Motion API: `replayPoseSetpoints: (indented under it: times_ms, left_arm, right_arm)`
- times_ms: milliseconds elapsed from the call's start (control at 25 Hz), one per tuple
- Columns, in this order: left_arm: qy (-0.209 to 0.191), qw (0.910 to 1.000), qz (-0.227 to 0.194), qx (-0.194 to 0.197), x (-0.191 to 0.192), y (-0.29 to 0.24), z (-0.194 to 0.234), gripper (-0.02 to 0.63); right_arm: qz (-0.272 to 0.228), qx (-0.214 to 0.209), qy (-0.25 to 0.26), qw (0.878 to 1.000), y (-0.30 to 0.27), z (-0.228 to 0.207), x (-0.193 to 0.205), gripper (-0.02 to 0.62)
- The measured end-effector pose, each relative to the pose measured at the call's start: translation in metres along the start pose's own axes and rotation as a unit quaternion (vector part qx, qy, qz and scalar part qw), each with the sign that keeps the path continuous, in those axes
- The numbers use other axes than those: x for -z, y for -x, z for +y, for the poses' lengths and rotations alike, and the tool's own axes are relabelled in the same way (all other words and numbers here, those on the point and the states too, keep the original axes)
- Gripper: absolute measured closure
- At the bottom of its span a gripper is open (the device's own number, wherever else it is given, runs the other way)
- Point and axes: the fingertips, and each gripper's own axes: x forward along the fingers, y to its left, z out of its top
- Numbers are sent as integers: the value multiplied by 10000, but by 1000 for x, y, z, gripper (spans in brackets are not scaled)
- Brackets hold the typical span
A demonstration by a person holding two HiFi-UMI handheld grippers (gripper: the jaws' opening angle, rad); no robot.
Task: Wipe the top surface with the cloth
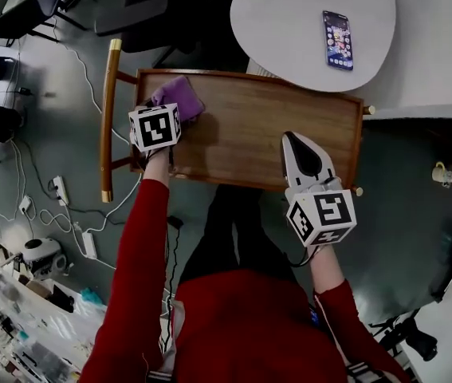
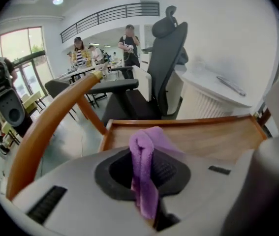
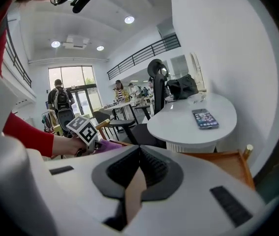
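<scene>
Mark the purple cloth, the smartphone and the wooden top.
purple cloth (image 1: 180, 94): head view, its bunched middle.
smartphone (image 1: 338, 39): head view, screen centre.
wooden top (image 1: 265, 130): head view, bare middle.

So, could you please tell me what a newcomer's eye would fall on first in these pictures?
The purple cloth, pinched by the left gripper, stands out at the far left corner of the wooden top. The right gripper hangs shut and empty over that top's near right edge. A lit smartphone lies on the white round table beyond.
</scene>
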Motion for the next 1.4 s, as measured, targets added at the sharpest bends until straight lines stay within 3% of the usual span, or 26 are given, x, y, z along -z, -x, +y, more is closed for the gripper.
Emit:
replayPoseSetpoints:
  times_ms: [200,280,320,400,480,520,600,680,760,840,880,960,1080,1240,1400]
  left_arm:
    - [-472,9941,-131,-969,14,11,39,552]
    - [-603,9922,-381,-1021,15,23,34,552]
    - [-620,9932,-537,-830,11,30,22,552]
    - [-666,9947,-783,39,-1,45,-30,552]
    - [-809,9841,-901,1300,-13,64,-117,552]
    - [-885,9722,-910,1967,-17,74,-167,552]
    - [-954,9392,-833,3191,-23,99,-263,552]
    - [-930,9051,-630,4102,-22,122,-343,552]
    - [-857,8802,-300,4658,-13,136,-405,552]
    - [-951,8704,19,4830,2,136,-445,552]
    - [-1107,8727,119,4754,9,130,-455,554]
    - [-1498,8859,209,4385,22,112,-460,552]
    - [-1749,9071,160,3825,29,85,-433,552]
    - [-1697,9374,6,3042,26,53,-341,552]
    - [-1134,9733,-70,1994,27,33,-203,552]
  right_arm:
    - [10,243,-146,9996,2,-10,8,583]
    - [-50,507,-261,9984,11,-20,11,583]
    - [-103,678,-328,9971,19,-26,11,583]
    - [-217,1050,-438,9933,39,-40,12,583]
    - [-311,1445,-576,9873,65,-58,14,583]
    - [-363,1657,-685,9831,78,-67,16,583]
    - [-488,2052,-909,9733,105,-83,20,583]
    - [-593,2353,-1015,9648,132,-94,22,583]
    - [-674,2599,-1071,9573,157,-104,24,583]
    - [-745,2776,-1144,9509,176,-111,26,583]
    - [-764,2824,-1171,9490,182,-114,27,583]
    - [-756,2829,-1176,9489,189,-117,27,583]
    - [-686,2695,-1096,9543,186,-120,25,583]
    - [-605,2331,-971,9657,156,-114,19,583]
    - [-388,1633,-640,9837,111,-87,9,583]
